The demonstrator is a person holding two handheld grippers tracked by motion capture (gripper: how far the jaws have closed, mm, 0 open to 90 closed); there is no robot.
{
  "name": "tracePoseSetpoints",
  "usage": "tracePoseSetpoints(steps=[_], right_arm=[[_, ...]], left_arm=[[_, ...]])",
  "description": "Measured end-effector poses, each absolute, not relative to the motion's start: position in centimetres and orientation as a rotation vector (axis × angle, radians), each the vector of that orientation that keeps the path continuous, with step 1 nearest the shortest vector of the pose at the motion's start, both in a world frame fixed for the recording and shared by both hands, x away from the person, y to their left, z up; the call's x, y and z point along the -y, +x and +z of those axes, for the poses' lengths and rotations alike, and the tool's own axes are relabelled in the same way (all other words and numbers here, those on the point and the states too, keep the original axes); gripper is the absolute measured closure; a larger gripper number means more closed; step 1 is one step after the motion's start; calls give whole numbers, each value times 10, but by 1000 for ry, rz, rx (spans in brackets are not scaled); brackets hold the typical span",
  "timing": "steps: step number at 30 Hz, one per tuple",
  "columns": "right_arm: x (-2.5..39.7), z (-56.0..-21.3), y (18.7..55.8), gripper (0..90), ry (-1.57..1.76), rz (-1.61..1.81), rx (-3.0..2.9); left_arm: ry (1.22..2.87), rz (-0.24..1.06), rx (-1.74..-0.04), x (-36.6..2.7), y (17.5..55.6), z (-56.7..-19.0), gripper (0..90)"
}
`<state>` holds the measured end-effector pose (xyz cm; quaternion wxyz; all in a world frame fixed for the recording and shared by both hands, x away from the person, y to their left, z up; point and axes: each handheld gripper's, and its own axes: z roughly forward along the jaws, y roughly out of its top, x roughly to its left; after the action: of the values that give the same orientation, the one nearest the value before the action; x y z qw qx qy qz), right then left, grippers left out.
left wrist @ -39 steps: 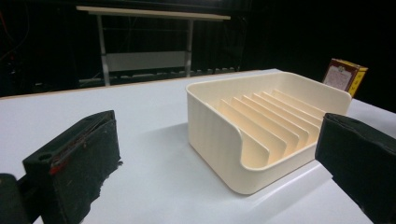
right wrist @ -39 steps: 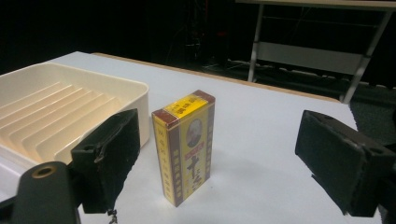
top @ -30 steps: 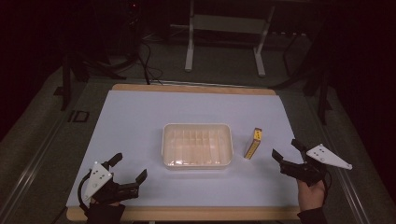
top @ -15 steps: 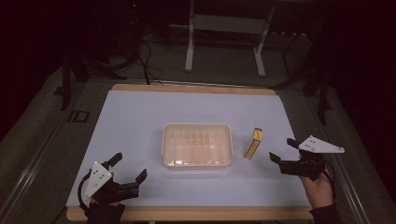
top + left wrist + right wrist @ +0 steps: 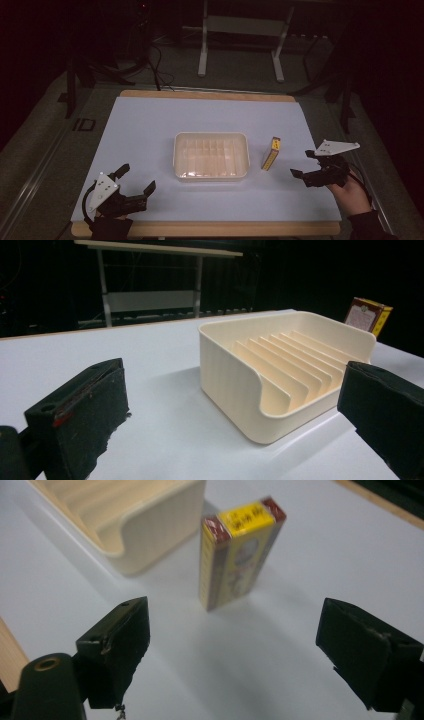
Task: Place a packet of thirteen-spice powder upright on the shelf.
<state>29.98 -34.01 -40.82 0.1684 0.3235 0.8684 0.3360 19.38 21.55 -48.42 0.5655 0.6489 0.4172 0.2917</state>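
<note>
Box, small and yellow-and-red, is standing upright on the white worktop in the high view, just beside the right wall of the cream tray and not touching it. The right gripper is hovering near the box on its right, jaws spread wide and holding nothing, so the pick-up is looking not yet begun; grasping, lifting and, by my guess, placing into the tray are all remaining. The left gripper is sitting near the front left corner of the worktop, well apart from the tray, jaws likewise spread and empty. In the left gripper view, the tray is showing a row of thin upright dividers forming slots, and every slot in sight is lying empty; the box is peeking up behind the tray's far corner. In the right gripper view, the box is standing between the lines of the two wide-open jaws but beyond their tips, with the tray's rounded corner just beside it and a narrow strip of worktop showing between them.
</note>
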Motion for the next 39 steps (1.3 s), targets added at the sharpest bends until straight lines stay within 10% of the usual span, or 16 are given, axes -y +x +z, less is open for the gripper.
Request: tracePoseSetpoints(steps=[39], right_arm=[[335, -422, 318, 141, 755, 233, -3084]], left_arm=[[1541, 670, -982, -214, 193, -484, 0]])
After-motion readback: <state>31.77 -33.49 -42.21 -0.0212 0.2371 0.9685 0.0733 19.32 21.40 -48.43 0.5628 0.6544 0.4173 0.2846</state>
